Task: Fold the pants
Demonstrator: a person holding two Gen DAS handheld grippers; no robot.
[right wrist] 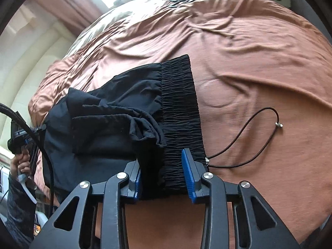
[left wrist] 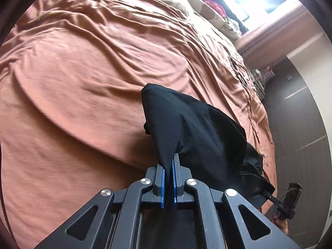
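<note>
Black pants (left wrist: 197,128) are clamped between the blue pads of the left gripper (left wrist: 168,166), low in the centre of the left view, and drape from it toward the right over the rust sheet (left wrist: 83,72). In the right view, the elastic waistband (right wrist: 180,108) is straddled by the right gripper (right wrist: 164,166); its pads stand apart, not seen pressing. A cord (right wrist: 249,141) trails right of the waistband.

A bed with a rumpled rust-orange sheet (right wrist: 259,62) carries black pants (right wrist: 124,112) and their drawstring (right wrist: 249,124).
</note>
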